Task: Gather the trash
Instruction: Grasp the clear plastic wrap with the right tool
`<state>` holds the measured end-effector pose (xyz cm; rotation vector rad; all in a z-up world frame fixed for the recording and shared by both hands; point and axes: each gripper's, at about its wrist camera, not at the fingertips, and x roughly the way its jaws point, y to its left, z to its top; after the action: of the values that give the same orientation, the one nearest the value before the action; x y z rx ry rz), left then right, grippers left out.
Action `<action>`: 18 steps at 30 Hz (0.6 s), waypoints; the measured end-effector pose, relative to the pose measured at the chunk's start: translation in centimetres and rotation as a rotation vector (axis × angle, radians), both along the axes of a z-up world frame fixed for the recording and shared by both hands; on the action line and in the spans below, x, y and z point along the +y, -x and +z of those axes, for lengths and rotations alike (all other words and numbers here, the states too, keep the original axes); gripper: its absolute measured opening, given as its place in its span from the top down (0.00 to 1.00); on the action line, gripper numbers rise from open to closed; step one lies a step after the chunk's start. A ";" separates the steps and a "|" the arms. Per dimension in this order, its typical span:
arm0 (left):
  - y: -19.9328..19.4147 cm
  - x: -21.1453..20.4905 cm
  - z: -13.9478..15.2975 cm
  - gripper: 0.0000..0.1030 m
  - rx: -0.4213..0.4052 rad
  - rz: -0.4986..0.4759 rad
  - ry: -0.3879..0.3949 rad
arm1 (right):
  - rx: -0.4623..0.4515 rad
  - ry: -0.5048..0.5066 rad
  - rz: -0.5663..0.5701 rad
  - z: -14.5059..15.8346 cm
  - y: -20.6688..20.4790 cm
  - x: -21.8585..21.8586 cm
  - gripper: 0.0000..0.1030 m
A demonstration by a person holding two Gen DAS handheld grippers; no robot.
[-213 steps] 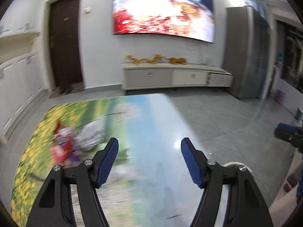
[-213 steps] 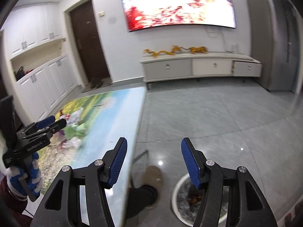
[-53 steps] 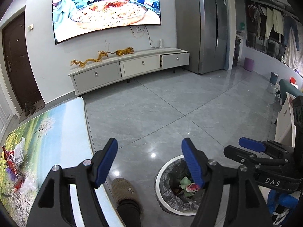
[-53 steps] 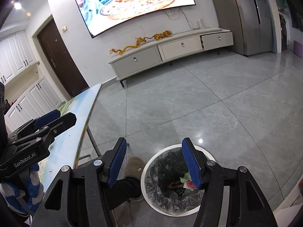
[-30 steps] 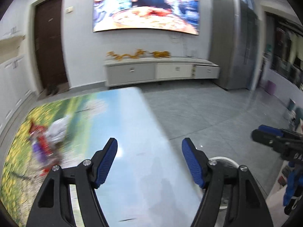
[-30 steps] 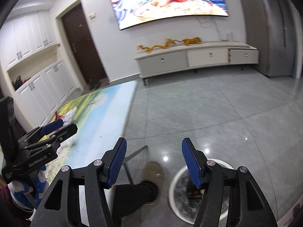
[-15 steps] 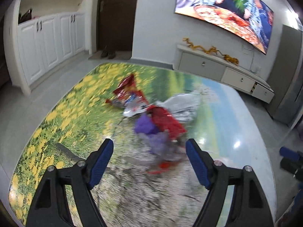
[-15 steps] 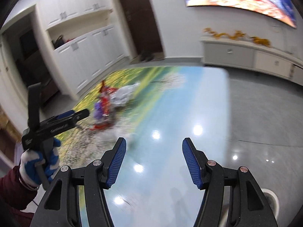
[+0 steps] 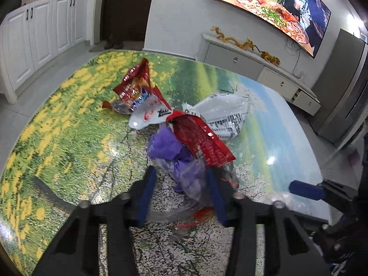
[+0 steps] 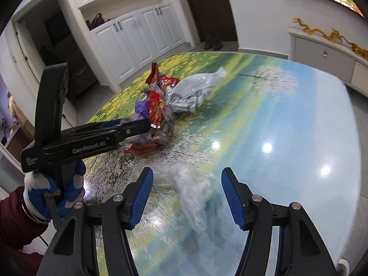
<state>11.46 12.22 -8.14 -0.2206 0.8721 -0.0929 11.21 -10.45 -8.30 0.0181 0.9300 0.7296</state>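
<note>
A pile of wrappers lies on the printed table (image 9: 57,119): a red snack bag (image 9: 134,84), a white plastic bag (image 9: 226,112), a red foil wrapper (image 9: 200,140) and a purple and clear wrapper (image 9: 181,168). My left gripper (image 9: 181,195) is open, its fingers on either side of the purple and clear wrapper. It also shows in the right wrist view (image 10: 138,124), its tips at the pile. My right gripper (image 10: 186,197) is open over a crumpled clear plastic wrap (image 10: 191,184) on the table.
The table's right edge (image 10: 354,161) drops to grey floor. White cabinets (image 10: 138,30) and a dark door (image 9: 126,9) stand behind the table. A low TV console (image 9: 253,62) and wall TV (image 9: 271,7) are at the back right.
Both grippers have swung from the bin and floor to the table. The left has dropped close onto the wrapper pile; the right has come down over the clear plastic wrap.
</note>
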 end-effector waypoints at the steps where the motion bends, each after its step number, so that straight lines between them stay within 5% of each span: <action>1: -0.1 0.1 -0.1 0.70 0.004 -0.005 0.011 | 0.003 0.002 0.007 -0.2 -0.1 0.2 0.41; 6: 0.5 0.0 0.3 0.84 -0.009 -0.028 0.036 | 0.017 0.011 0.026 -1.0 0.1 0.8 0.68; 10: 1.6 -0.2 1.1 0.94 -0.037 -0.038 0.038 | 0.008 -0.004 0.027 -0.9 0.7 0.4 0.70; 18: 4.2 -0.3 4.1 0.96 -0.110 -0.044 0.048 | -0.035 -0.054 -0.028 0.9 2.4 -2.1 0.72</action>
<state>7.29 11.91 -4.03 -0.2393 0.7662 -0.1662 8.82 -12.53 -7.38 0.0653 0.8752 0.7273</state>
